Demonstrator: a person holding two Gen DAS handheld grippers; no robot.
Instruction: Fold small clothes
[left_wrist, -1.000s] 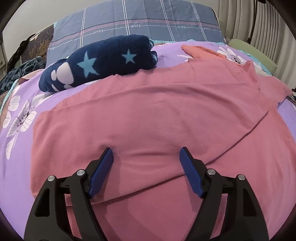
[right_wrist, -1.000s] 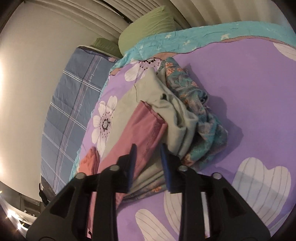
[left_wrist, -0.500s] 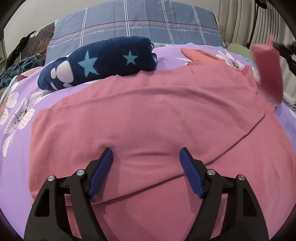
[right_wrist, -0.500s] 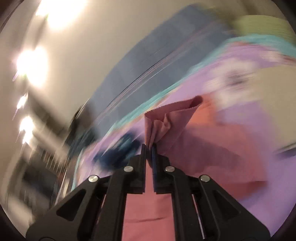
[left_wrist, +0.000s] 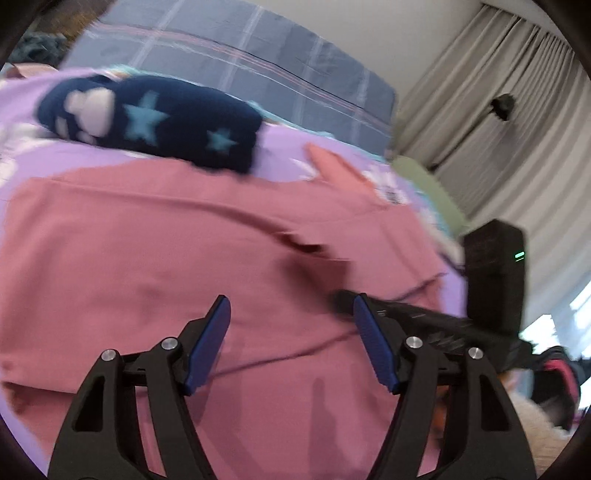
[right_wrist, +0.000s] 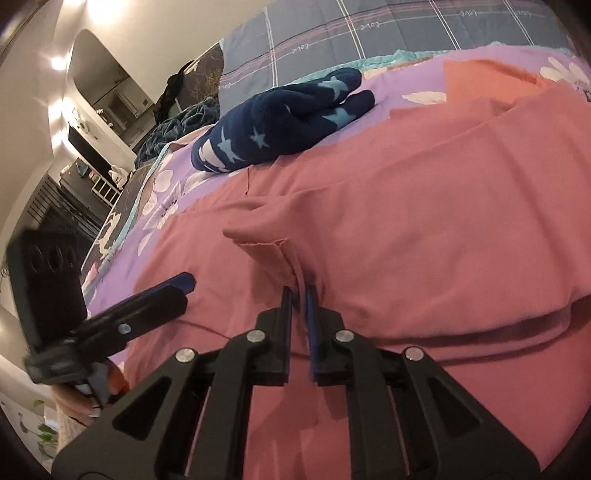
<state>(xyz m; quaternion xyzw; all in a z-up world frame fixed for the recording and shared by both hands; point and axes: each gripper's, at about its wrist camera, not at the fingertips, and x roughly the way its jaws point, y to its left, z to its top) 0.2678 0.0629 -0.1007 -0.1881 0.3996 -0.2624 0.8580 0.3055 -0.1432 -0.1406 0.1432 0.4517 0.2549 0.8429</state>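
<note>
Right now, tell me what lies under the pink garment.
The pink garment lies on a purple flowered bedspread, which shows around its edges. What lies beneath its middle is covered.

Navy star blanket at pink garment's far edge; near cloth unobstructed.

A bed fills the room's middle, spread with a purple cover printed with white flowers. Against its far end leans a grey-blue checked headboard cushion, a plain pale wall behind it. Right of the bed hang beige pleated curtains, with daylight bright at their lower edge. Left of the bed stands an arched mirror beside dark shelving, with warm lamps glowing on the wall there.
</note>
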